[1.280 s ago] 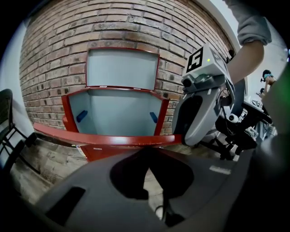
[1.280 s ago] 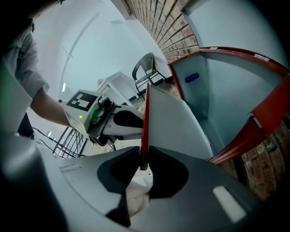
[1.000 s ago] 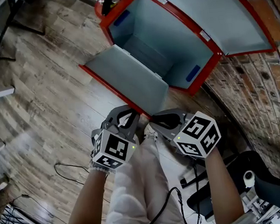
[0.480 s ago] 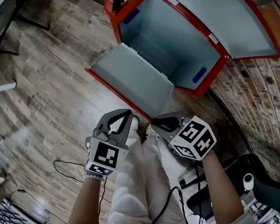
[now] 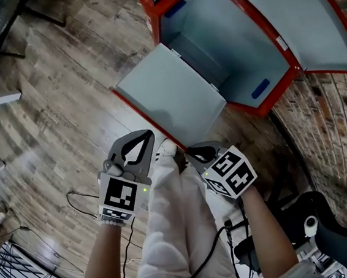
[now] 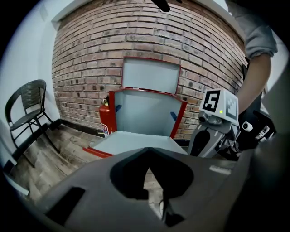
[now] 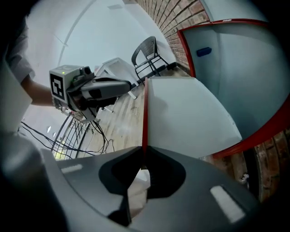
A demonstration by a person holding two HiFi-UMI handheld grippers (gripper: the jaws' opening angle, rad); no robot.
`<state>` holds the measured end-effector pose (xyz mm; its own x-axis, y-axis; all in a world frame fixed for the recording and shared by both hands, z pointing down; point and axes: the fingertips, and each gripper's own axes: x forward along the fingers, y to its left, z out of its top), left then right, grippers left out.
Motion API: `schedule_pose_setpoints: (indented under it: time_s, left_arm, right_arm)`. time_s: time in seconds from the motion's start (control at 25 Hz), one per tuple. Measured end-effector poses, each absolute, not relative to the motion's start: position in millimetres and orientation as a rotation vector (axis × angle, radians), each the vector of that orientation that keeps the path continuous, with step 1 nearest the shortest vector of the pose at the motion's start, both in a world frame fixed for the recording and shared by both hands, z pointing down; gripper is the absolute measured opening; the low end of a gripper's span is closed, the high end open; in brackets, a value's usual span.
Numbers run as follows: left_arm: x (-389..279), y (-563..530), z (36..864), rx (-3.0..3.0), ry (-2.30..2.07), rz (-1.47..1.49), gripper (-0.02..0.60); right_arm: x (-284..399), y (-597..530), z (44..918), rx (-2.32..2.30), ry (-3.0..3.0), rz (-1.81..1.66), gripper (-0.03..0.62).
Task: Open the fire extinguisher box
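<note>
The fire extinguisher box (image 5: pixel 232 49) stands wide open against the brick wall (image 6: pixel 90 54). Its front door (image 5: pixel 169 95) lies flat on the wooden floor (image 5: pixel 65 103) and its lid (image 5: pixel 309 22) is tipped up against the bricks.

My left gripper (image 5: pixel 143 135) is clenched with nothing in it. My right gripper (image 5: pixel 193 153) has just been closing, and its tips meet on nothing, with the door's red edge just beyond them.

My main worry is the lid. It seems only to lean there, so a knock on the frame could drop it shut. The door's near corner sits close to my shoe (image 5: pixel 168 147), and a careless step could bend or kick it. Loose cables (image 5: pixel 82 206) trail by my legs and could snag.

The box looks like thin sheet metal, with pale grey, smooth, flat panels inside and glossy red trim outside. A red cylinder, the extinguisher (image 6: pixel 105 118), stands just beside it. The floor planks are weathered and grainy, and the bricks are rough and matte.
</note>
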<state>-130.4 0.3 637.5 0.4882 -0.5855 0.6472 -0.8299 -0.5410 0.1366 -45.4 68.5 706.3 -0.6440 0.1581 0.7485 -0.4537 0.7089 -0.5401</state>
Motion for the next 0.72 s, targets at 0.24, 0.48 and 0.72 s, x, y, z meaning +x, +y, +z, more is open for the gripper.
schedule_pose_setpoints:
  time_s: [0.24,0.48,0.72]
  left_arm:
    - [-136,1,647,2.311,-1.169,0.77,-0.003]
    - [-134,-3,655,2.316,-1.177,0.733,-0.003]
    - [-122,-9,668,2.369,-1.125,0.733,-0.002]
  right_arm:
    - [-55,82,746,0.184,-2.015,0.875,0.035]
    - [-60,90,783,0.175,-1.969,0.816,0.035]
    - [-60,87,823,0.23,-1.915,0.728,0.034]
